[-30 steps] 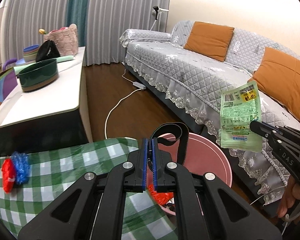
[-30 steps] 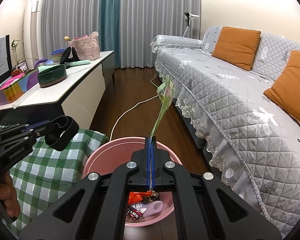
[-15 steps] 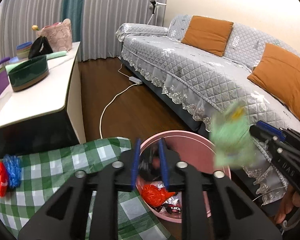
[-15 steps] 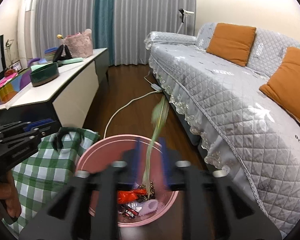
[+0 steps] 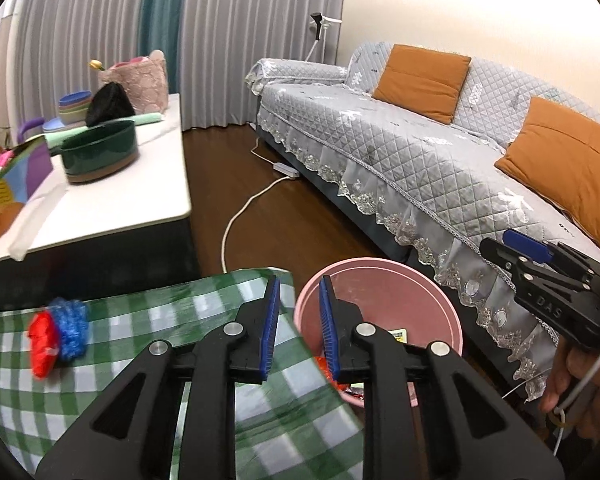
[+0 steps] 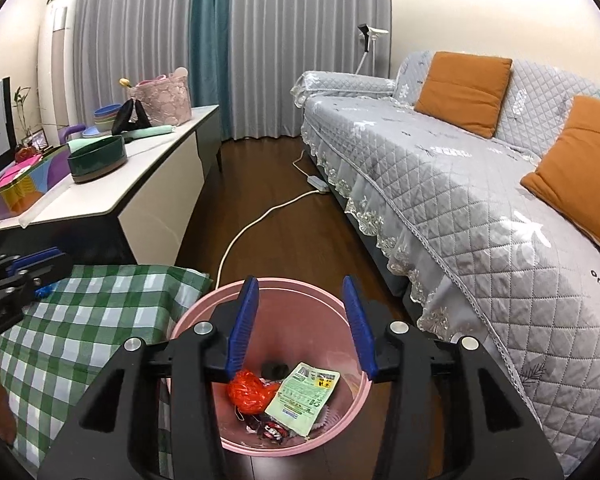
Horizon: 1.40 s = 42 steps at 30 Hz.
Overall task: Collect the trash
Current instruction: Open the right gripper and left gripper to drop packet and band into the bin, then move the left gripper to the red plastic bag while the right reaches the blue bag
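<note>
A pink bin (image 6: 332, 308) stands on the floor beside the green checked table (image 6: 100, 320). Inside it lie a green packet (image 6: 304, 396), a red mesh ball (image 6: 248, 392), a black strap (image 6: 274, 369) and small wrappers. My right gripper (image 6: 302, 320) is open and empty above the bin. My left gripper (image 5: 298, 332) is open and empty over the table edge, next to the bin (image 5: 412, 284). A red and blue mesh scrap (image 5: 58, 334) lies on the checked cloth (image 5: 140, 320) to the left. The right gripper (image 5: 540, 264) shows at the right of the left wrist view.
A grey sofa (image 6: 460, 168) with orange cushions (image 6: 464, 76) runs along the right. A white cabinet (image 6: 132, 176) on the left bears a green bowl (image 6: 96, 158), a pink basket and boxes. A white cable (image 6: 256, 220) lies on the wooden floor.
Both grippers opened. The green packet fell from the right gripper into the bin, and the black strap left the left gripper and now lies in the bin.
</note>
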Each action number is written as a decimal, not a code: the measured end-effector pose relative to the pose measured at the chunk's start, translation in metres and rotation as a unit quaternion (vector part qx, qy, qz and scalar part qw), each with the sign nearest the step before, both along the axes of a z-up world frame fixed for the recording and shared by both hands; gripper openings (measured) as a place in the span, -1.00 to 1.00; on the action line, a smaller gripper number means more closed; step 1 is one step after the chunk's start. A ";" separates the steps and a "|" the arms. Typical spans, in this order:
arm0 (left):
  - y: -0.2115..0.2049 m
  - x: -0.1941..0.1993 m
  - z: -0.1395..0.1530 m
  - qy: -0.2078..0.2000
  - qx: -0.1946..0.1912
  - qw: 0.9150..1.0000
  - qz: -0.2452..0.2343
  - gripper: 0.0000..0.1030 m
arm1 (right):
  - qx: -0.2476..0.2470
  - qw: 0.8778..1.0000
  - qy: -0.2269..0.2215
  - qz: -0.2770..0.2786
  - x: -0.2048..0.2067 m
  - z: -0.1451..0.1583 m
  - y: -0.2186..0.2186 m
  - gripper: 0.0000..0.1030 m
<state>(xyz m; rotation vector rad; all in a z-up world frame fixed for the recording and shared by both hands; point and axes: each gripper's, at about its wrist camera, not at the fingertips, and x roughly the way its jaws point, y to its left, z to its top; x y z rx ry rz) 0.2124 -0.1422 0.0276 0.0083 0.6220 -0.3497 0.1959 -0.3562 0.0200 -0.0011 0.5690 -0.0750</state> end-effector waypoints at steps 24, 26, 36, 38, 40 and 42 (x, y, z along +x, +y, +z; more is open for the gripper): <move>0.121 -0.070 -0.013 0.000 -0.001 0.998 0.064 -0.61 | -0.030 0.997 -0.030 0.070 -0.026 0.011 0.072 -0.13; 0.132 -0.071 -0.019 0.004 -0.004 0.997 0.079 -0.61 | -0.031 0.996 -0.033 0.077 -0.027 0.011 0.078 -0.13; 0.161 -0.065 -0.032 0.010 -0.008 0.994 0.111 -0.61 | -0.034 0.993 -0.039 0.103 -0.018 0.012 0.108 -0.13; 0.169 -0.064 -0.035 0.012 -0.007 0.993 0.121 -0.61 | -0.031 0.993 -0.042 0.109 -0.017 0.013 0.113 -0.13; 0.175 -0.062 -0.036 0.012 -0.007 0.991 0.131 -0.61 | -0.026 0.992 -0.045 0.116 -0.016 0.015 0.118 -0.13; 0.185 -0.061 -0.039 0.012 -0.009 0.989 0.144 -0.60 | -0.020 0.991 -0.047 0.125 -0.015 0.016 0.124 -0.13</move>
